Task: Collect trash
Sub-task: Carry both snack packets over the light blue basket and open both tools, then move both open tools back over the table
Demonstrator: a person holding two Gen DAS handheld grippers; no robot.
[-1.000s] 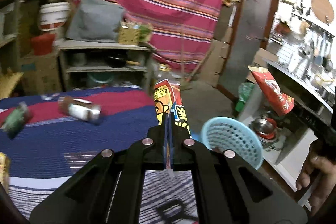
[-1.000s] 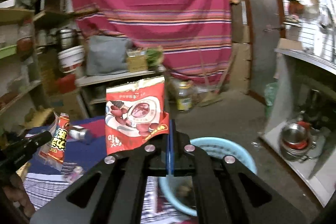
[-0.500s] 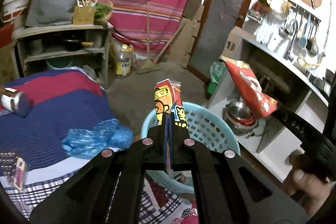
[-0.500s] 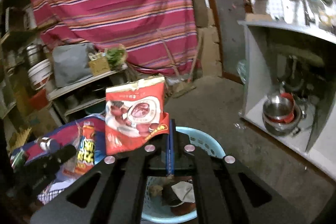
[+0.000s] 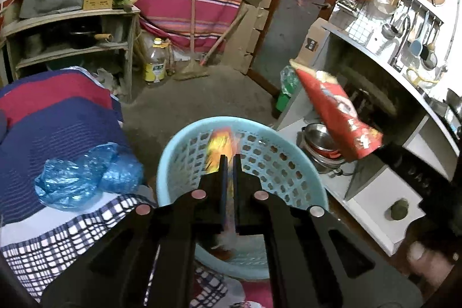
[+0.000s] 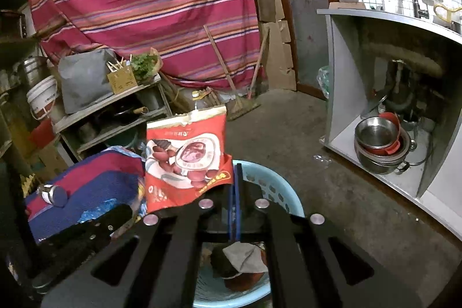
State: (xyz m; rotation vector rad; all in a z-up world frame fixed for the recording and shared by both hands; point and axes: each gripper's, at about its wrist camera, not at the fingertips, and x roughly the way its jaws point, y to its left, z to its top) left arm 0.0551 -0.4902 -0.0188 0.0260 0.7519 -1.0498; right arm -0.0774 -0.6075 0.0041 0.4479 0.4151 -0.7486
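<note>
The basket (image 5: 294,160) is pale blue plastic lattice, matt; the red snack bag (image 6: 184,158) is glossy printed film – creased. A crinkled blue plastic bag (image 5: 86,178) lies on woven striped cloth (image 5: 52,129). Steel pots (image 6: 378,143) shine – the floor (image 6: 288,134) looks rough

Orange wrapper (image 5: 220,145): I see it blurred, yellow and orange, standing on edge between my left tool's 2 fingers, over the basket's opening.
Red snack bag (image 6: 184,156): I see a flat red pouch with a pale torn top, upright, its lower right corner pinched, just above the basket's near-left rim.
Blue basket (image 5: 179,140): light blue, round, lattice walls, on the floor just right of the bed; I see crumpled scraps at its bottom.
Blue plastic bag (image 5: 83,175): crumpled, translucent, lying on the bed's cover just left of the basket.
</note>
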